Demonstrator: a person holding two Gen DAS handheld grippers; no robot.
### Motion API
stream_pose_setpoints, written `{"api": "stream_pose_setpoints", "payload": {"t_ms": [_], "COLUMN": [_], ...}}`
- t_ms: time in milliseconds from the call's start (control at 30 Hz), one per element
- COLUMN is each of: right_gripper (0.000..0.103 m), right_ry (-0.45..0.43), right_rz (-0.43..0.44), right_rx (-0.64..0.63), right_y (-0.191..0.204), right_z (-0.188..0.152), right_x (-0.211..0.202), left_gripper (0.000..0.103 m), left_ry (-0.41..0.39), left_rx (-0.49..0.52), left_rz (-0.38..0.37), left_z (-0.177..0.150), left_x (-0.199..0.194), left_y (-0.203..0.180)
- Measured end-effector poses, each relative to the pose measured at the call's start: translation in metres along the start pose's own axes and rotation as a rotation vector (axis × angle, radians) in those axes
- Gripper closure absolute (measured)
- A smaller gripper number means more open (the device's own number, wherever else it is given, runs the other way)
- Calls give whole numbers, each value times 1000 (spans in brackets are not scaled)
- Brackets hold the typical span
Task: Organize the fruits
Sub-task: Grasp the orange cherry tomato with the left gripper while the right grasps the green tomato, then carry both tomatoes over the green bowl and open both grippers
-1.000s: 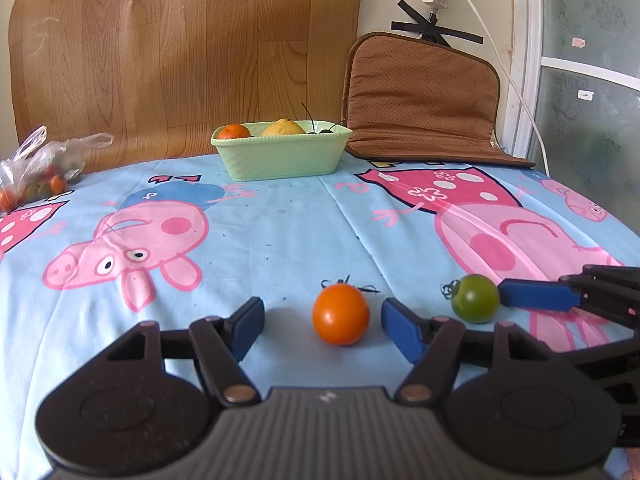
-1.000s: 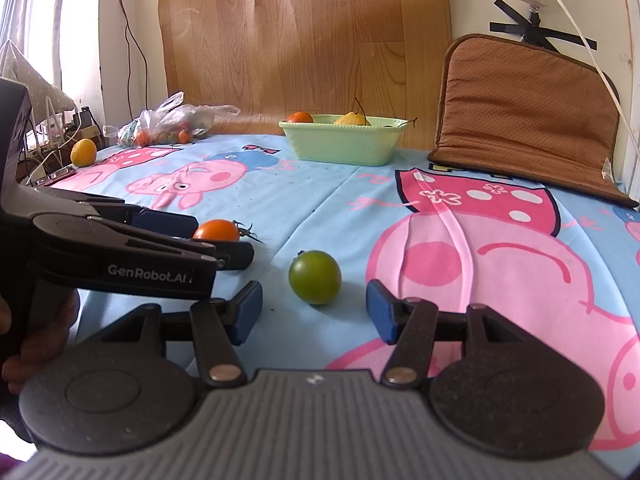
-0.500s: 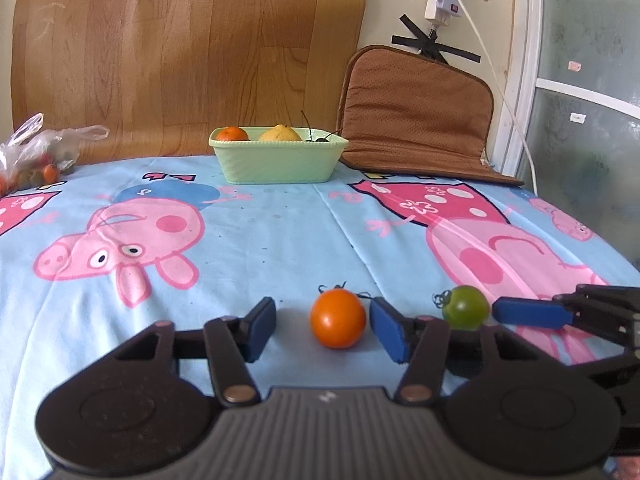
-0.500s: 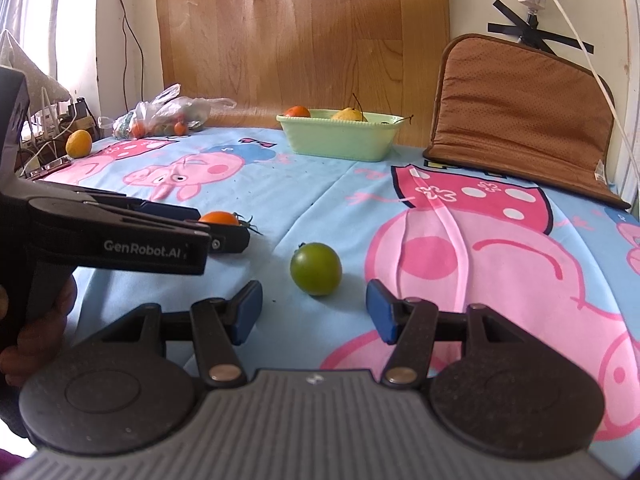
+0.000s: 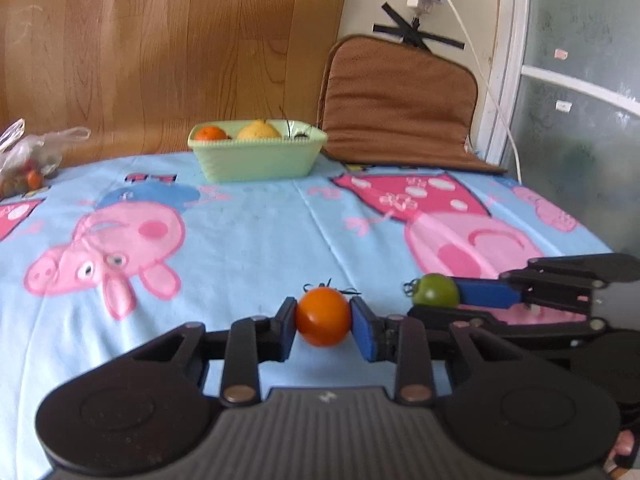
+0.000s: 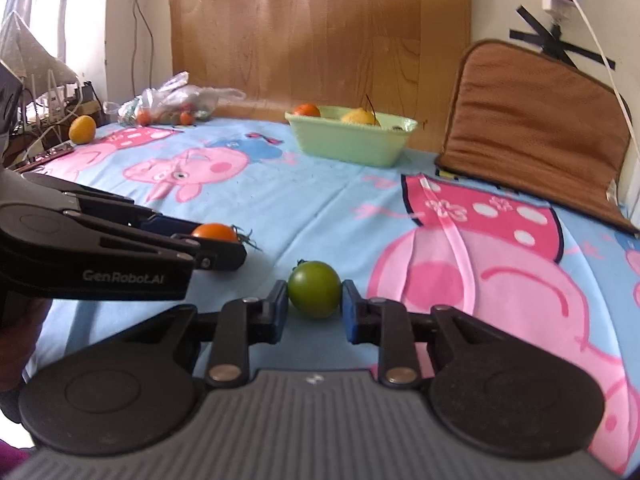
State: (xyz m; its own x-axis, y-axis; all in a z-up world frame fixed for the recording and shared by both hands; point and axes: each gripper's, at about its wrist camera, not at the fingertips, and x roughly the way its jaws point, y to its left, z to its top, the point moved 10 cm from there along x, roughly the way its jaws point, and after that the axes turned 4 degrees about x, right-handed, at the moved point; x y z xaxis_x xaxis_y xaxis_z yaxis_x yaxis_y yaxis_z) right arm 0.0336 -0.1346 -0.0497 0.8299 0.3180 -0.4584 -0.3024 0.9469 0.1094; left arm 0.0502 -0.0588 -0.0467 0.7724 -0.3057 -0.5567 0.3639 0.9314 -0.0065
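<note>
1. The left tool [image 5: 323, 322] has just been closing and now clasps the orange tomato [image 5: 323, 317] between its blue pads, low over the cartoon-print cloth of the worktop [image 5: 248, 240].
2. The right tool [image 6: 315, 300] has likewise just been closing; its pads press both sides of the green tomato [image 6: 315, 294], which sits just beside the orange one, on its right.
3. Whether either tomato has left the cloth cannot be told; both look at or just above it.
4. Done so far, by my reading: the pale green basket [image 5: 258, 158] at the far edge already holds an orange fruit [image 5: 211, 133], a yellow fruit [image 5: 258, 130] and something dark with a stalk.
5. Left to do: both tomatoes, well apart from the basket, probably need carrying across and setting inside.
6. A clear plastic bag [image 6: 176, 102] of small fruit and a lone yellow-orange fruit [image 6: 82, 129] lie at the far left; they may also need sorting.
</note>
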Motion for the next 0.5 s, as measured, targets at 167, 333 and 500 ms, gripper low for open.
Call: {"api": "stream_pose_setpoints", "payload": {"t_ms": [167, 333, 500], "right_gripper": [72, 72, 72], "right_ry": [-36, -90, -67], "right_rz": [36, 29, 16], "right_rx": [3, 43, 105], "right_y": [-6, -34, -71], "right_z": [38, 95, 138], "right_x": [16, 59, 129], "left_gripper": [74, 74, 74], "left_ry": [-34, -59, -19], "left_rx": [-38, -30, -48], "left_rz": [-29, 24, 64], "left_z": [52, 116, 160], "left_x": [10, 53, 120], "left_y": [19, 50, 80]}}
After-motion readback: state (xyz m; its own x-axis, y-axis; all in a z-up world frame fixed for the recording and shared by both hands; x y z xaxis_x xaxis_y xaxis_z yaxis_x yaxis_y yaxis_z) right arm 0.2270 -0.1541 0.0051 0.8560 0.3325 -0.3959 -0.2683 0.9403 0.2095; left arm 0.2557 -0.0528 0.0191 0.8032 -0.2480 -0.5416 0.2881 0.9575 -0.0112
